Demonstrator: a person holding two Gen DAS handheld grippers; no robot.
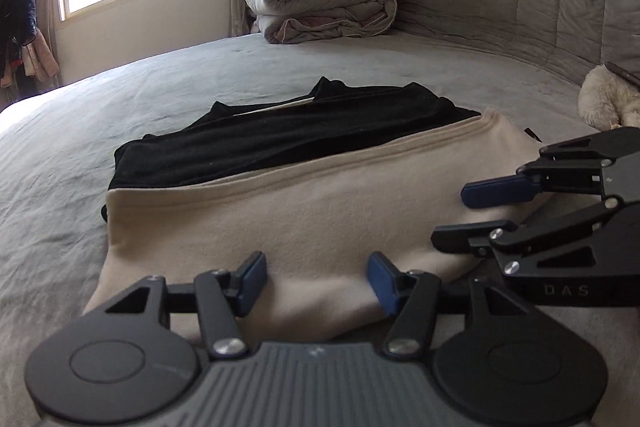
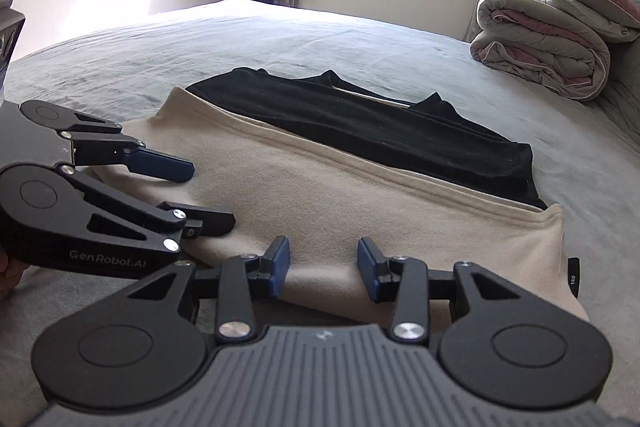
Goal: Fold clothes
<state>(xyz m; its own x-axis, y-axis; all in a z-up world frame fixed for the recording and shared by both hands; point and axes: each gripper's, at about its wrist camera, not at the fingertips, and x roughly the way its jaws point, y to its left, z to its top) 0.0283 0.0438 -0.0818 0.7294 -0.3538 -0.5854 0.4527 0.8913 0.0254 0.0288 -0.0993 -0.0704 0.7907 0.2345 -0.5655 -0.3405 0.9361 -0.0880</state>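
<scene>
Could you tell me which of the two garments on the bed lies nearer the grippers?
The beige garment; the black garment lies behind it, partly overlapped by it.

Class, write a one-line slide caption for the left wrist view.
Both open grippers, left and right, poised over a folded cream garment lying on black clothing on the bed.

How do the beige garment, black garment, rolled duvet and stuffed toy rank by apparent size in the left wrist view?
1. beige garment, though it lies nearest the camera
2. black garment
3. rolled duvet, far off, so its true size is unsure
4. stuffed toy, cut off by the frame edge
</scene>
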